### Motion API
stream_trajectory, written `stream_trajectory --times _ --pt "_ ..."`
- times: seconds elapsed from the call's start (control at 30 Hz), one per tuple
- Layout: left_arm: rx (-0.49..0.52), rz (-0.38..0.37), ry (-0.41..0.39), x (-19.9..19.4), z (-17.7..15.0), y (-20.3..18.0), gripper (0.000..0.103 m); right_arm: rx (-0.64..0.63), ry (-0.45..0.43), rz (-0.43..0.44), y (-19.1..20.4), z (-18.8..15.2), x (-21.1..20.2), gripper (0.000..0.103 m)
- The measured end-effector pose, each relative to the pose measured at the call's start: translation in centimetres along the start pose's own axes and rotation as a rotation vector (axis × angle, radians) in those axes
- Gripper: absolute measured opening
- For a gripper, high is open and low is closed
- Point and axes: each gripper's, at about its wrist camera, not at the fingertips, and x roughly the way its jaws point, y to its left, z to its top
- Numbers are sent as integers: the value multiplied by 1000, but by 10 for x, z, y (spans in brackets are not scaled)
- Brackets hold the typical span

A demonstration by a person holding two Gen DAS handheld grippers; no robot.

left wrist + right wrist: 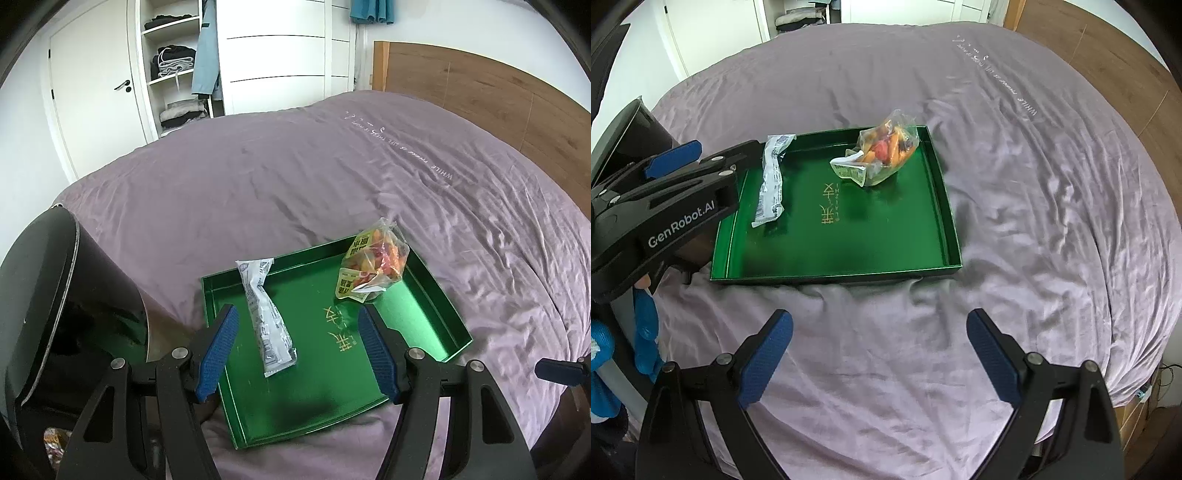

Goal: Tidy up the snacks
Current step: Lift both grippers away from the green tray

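Blue pads of the left tool (297, 328) fill the bottom of its own view, spread roughly halfway apart with nothing between them. They hang above the near part of a green tray (421, 317), and the long white snack packet (266, 317) shows in the gap between the pads, lying flat on the tray floor below and clear of both. In the right wrist view the same left tool (701, 157) reaches in from the left over the tray's left edge, close beside that packet (772, 181).

Wide apart and empty, the right tool (879, 332) hovers over bare purple bedding (1034, 184) on the near side of the tray (945, 221), well apart from both snacks.

On the bed, the tray holds two things. The white packet lies lengthwise along its left side, its far end resting on the far rim. A clear bag of orange and red snacks (373, 266) sits crumpled in the far right corner, against the rim (886, 151). Gold lettering marks the bare green floor between them.

A dark rounded bin (55, 295) stands at the left edge of the bed, just beside the left tool. A blue glove (646, 332) shows at the lower left of the right wrist view.
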Motion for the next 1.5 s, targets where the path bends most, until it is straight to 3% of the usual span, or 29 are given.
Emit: stream_trajectory --times 1.03,1.5 --pt "32 -40 -12 -23 -3 -9 61 4 -25 -55 4 -12 -23 103" --pt "54 -114 -33 -76 1 3 61 30 -19 -113 12 -27 -57 103"
